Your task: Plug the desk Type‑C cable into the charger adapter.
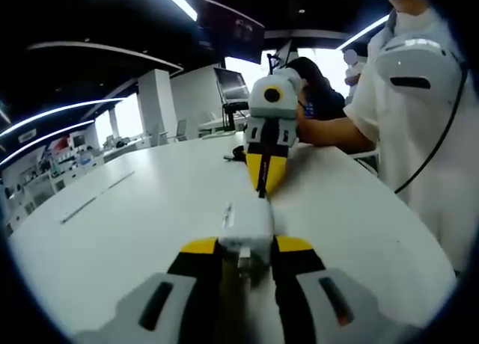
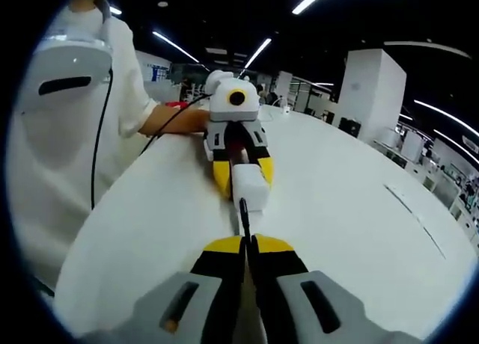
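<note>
White tabletop (image 1: 135, 232), broad and glossy, is seen stretching away beneath both grippers, with an office of ceiling light strips and desks behind it. In the left gripper view, the left gripper (image 1: 245, 256) rises from the bottom edge, its yellow-and-black jaws pressed against the sides of a white, boxy charger adapter (image 1: 247, 223), which is held just above the table. Facing it from beyond is the right gripper (image 1: 262, 187), whose yellow jaws are brought together to a point on a thin black Type-C cable plug (image 1: 262, 185). The plug tip is seen very close to the adapter's far face; whether the two touch cannot be told.

In the right gripper view, the right gripper (image 2: 246, 243) is shown with its jaws closed on the same black cable plug (image 2: 244, 213), which sticks forward toward the white adapter (image 2: 249, 188). The adapter is pinched by the left gripper (image 2: 243, 181) opposite. A black cord (image 2: 101, 146) is seen trailing down across the white shirt of a person (image 2: 67, 157) standing at the table's edge, and a bare forearm (image 2: 176, 120) reaches to the left gripper.
</note>
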Available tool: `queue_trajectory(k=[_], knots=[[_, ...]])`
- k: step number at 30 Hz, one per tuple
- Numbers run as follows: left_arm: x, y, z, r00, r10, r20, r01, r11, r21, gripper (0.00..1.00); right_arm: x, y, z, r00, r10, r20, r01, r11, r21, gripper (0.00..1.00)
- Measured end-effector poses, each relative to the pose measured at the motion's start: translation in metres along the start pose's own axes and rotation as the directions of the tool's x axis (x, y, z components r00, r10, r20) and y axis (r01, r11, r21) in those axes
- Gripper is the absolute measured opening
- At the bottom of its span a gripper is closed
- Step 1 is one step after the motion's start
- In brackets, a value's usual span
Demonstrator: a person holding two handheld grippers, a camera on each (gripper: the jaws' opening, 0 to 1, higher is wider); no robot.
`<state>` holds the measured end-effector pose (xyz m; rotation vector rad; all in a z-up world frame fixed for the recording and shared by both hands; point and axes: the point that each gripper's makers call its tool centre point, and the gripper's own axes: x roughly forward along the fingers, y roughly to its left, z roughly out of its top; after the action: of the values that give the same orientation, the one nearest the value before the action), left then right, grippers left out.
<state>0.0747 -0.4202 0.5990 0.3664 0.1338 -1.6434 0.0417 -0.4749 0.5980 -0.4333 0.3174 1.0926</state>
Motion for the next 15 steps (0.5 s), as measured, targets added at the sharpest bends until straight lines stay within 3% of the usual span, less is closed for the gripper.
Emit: queue_trajectory(k=[15], knots=[[0.0029,-0.0028,0.0011,1.0,-0.008,0.003,0.008,1.0,0.001,0.26,0.004,0.0045,0.0046,1.0,0.014,0.017,-0.014,1.0,-0.008,0.03]])
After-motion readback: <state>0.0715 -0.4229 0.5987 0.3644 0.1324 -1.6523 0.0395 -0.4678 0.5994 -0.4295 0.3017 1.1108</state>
